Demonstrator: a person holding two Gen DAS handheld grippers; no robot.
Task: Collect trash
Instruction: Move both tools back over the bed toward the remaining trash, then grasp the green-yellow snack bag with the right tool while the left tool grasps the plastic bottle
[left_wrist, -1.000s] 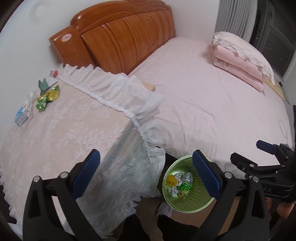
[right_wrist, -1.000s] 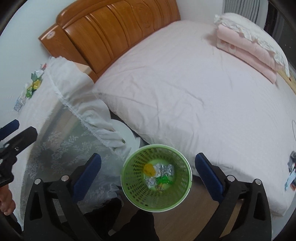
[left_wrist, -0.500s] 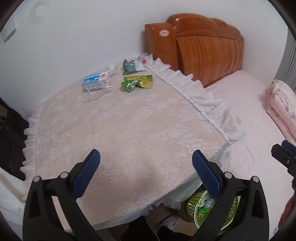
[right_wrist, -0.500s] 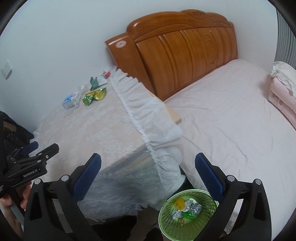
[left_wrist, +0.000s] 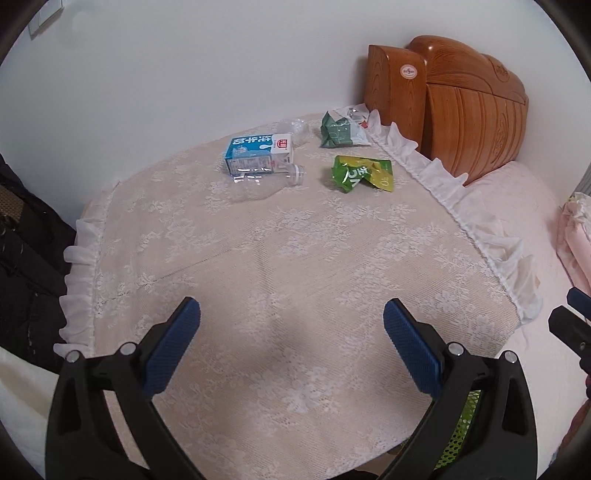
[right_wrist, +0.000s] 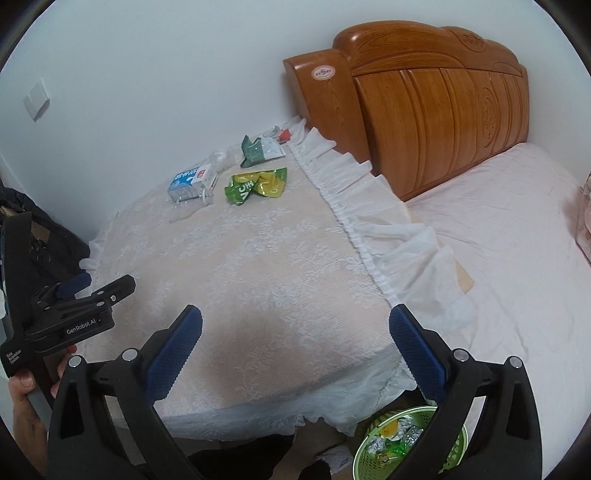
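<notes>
Trash lies at the far side of a lace-covered table (left_wrist: 280, 280): a blue milk carton (left_wrist: 258, 153), a clear plastic bottle (left_wrist: 264, 181), a green-yellow wrapper (left_wrist: 362, 173), a dark green and white wrapper (left_wrist: 341, 131) and a crumpled clear bottle (left_wrist: 297, 129). They also show in the right wrist view: carton (right_wrist: 192, 181), green-yellow wrapper (right_wrist: 256, 184). My left gripper (left_wrist: 291, 347) is open and empty over the near table. My right gripper (right_wrist: 295, 354) is open and empty over the table's near right corner. A green basket (right_wrist: 369, 461) with wrappers stands on the floor below.
A wooden headboard (right_wrist: 424, 107) and a pink bed (right_wrist: 509, 236) lie to the right. Dark clothing (left_wrist: 26, 258) is at the left of the table. A white wall is behind. The left gripper's body (right_wrist: 70, 314) shows in the right wrist view.
Both grippers have swung up and left from over the basket and bed to face the table and its trash. Both stayed open and empty.
</notes>
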